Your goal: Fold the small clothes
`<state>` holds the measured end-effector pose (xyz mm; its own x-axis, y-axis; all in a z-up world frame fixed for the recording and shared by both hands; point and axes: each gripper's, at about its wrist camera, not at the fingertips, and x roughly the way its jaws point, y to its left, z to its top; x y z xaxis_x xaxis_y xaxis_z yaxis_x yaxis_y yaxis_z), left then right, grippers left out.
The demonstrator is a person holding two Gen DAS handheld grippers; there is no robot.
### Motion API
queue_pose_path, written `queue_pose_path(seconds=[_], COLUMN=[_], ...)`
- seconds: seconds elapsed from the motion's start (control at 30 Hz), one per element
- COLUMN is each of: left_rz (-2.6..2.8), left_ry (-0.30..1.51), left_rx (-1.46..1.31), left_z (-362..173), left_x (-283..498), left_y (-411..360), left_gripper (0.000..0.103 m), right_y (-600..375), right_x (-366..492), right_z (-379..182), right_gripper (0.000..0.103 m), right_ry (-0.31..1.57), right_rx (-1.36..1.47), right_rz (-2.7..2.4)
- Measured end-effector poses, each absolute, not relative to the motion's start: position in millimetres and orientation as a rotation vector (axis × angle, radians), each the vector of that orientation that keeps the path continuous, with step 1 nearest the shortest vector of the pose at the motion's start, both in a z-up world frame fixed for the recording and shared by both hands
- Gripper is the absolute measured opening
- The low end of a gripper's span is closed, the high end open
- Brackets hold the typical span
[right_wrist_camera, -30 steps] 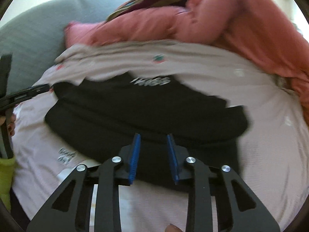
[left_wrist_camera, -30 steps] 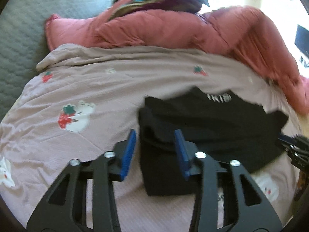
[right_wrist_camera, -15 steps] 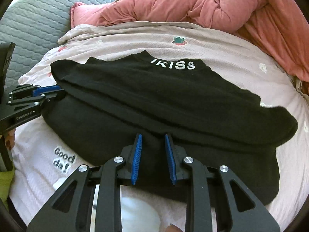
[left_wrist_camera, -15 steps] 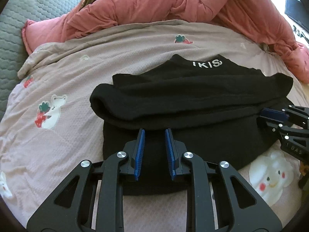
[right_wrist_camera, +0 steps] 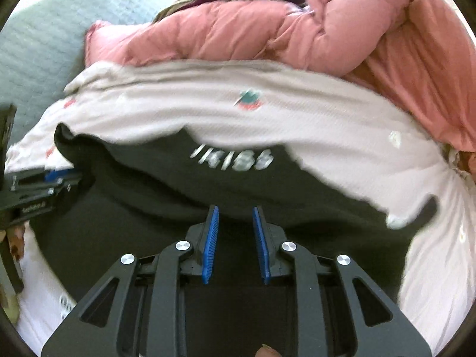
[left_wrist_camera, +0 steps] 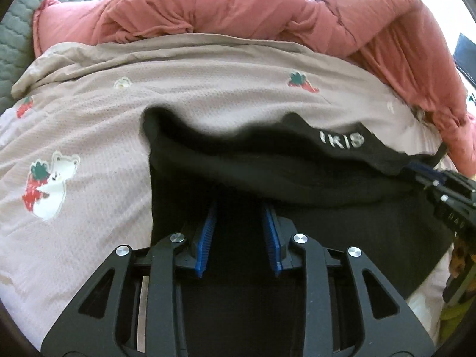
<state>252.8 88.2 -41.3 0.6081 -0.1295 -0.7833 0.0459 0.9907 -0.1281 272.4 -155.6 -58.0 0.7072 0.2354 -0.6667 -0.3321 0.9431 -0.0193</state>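
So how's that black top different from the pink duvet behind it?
The black top lies fairly flat, folded over itself, on the pale printed blanket; the pink duvet is bunched in a puffy heap at the back. The top carries white lettering; the duvet is plain. The top looks much the smaller. Both are soft cloth.

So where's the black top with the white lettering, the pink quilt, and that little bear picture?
black top (right_wrist_camera: 232, 160): right wrist view, on its white lettering.
pink quilt (left_wrist_camera: 238, 9): left wrist view, on its bunched middle.
bear picture (left_wrist_camera: 49, 184): left wrist view, on the printed bear's body.
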Motion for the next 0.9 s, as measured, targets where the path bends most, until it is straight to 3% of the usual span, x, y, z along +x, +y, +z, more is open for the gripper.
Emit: queue_pose_path(seconds=[0.07, 0.23, 0.37, 0.5, 0.57, 0.67, 0.77, 0.9], left_rz=[-0.093, -0.098, -0.096, -0.042, -0.016, 0.042, 0.046, 0.001], left_ry=[0.907, 0.878, 0.846, 0.837, 0.841, 0.837, 0.852, 0.873], left_rx=[-0.100, -0.171, -0.222, -0.259, -0.275, -0.242, -0.267, -0.324], left_z=[-39, -30, -22, -20, -22, -26, -33, -41], left_x=[262, 279, 277, 275, 274, 271, 269, 271], left_y=[90, 101, 117, 141, 153, 159, 166, 168], left_gripper=[0.032, 0.035, 0.040, 0.043, 0.043, 0.051, 0.051, 0.052], right_y=[-165, -189, -214, -237, -248, -259, -267, -276], right_x=[280, 279, 273, 274, 275, 282, 295, 313], right_z=[-46, -28, -31, -42, -47, -53, -59, -74], right_gripper=[0.024, 0.026, 0.041, 0.048, 0.050, 0.052, 0.059, 0.059], right_ry=[0.694, 0.638, 0.647, 0.682, 0.696, 0.718, 0.746, 0.802], right_rx=[-0.127, -0.114, -0.086, -0.058, -0.051, -0.042, -0.029, 0.017], right_rz=[0.290, 0.243, 0.185, 0.115, 0.078, 0.049, 0.049, 0.058])
